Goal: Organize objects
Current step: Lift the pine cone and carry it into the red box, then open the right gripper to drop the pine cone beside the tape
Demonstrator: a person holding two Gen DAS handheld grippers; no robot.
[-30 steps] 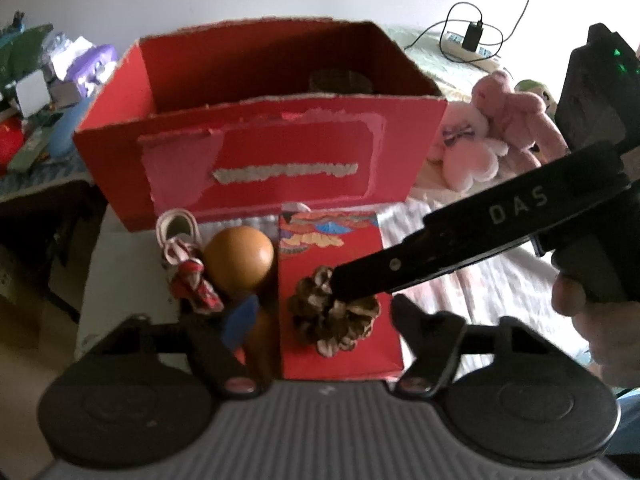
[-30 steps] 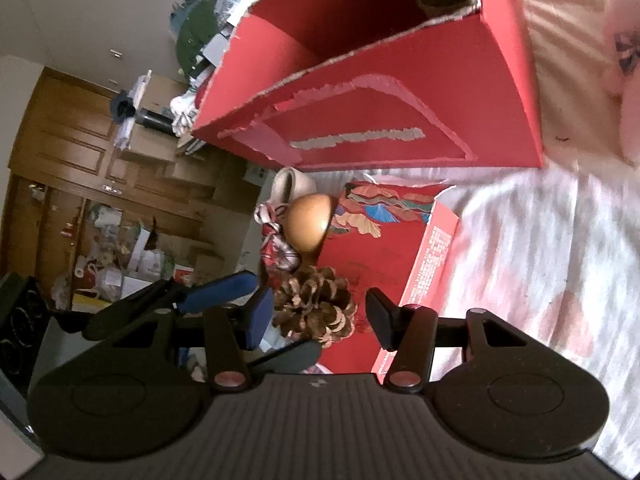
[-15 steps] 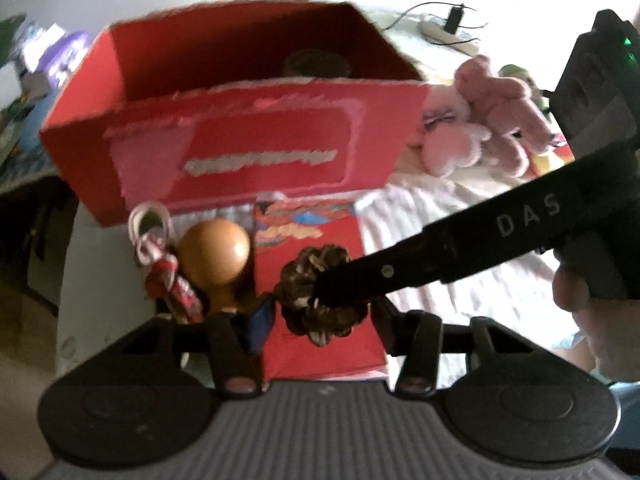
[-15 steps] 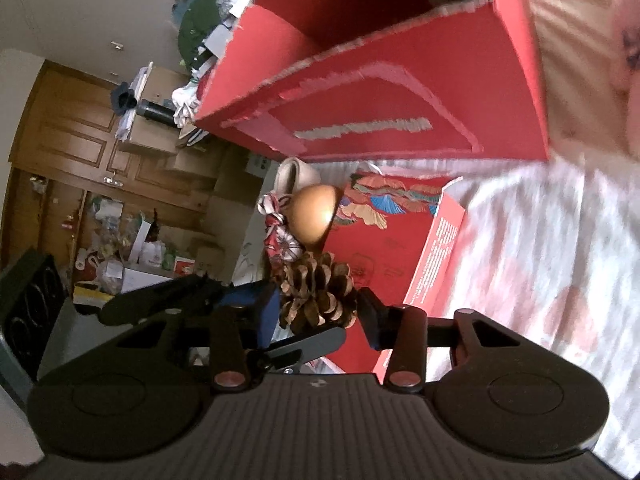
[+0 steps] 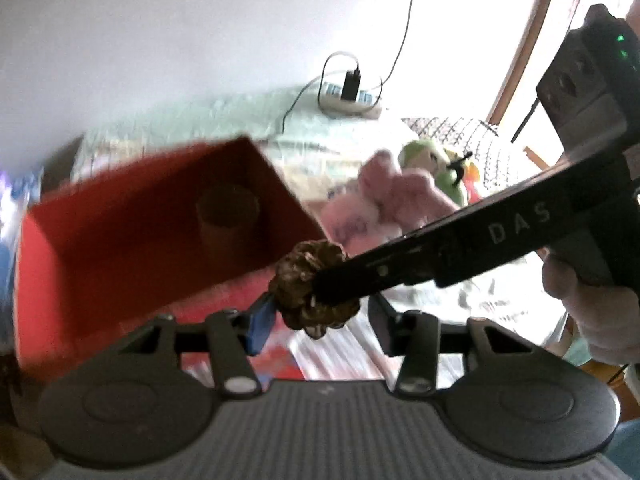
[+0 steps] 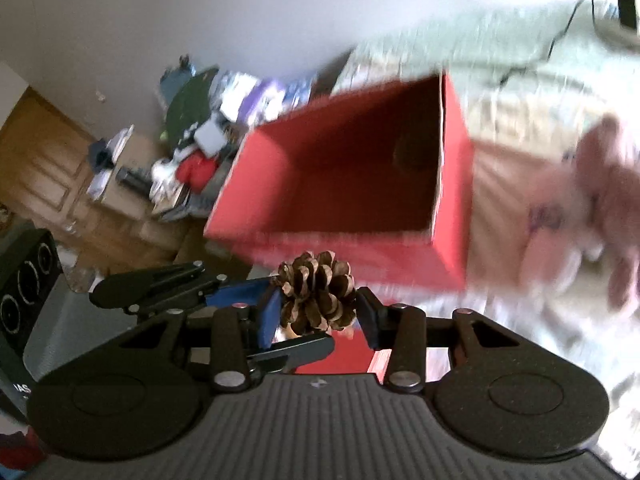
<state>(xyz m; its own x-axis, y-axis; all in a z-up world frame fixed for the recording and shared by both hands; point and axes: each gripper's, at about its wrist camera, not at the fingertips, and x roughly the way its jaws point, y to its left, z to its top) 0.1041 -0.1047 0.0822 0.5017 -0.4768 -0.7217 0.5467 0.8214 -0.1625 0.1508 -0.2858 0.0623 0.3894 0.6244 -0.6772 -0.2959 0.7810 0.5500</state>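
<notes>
Right gripper (image 6: 318, 314) clamped on brown scaly pine cone (image 6: 318, 294) — held in air before open red cardboard box (image 6: 348, 168). Left gripper (image 5: 322, 318) closing, blue pad touching cone, other pad apart. Brown cardboard tube (image 5: 228, 216) inside box; pink plush toy (image 5: 384, 200) beside it.

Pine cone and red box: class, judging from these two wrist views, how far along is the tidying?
Done: one brown cylinder sits inside the red box. In hand: the right gripper grips the pine cone, held in front of the box; the left gripper has its jaws closing with the cone between them. Left: the cone is not yet in the box.
</notes>
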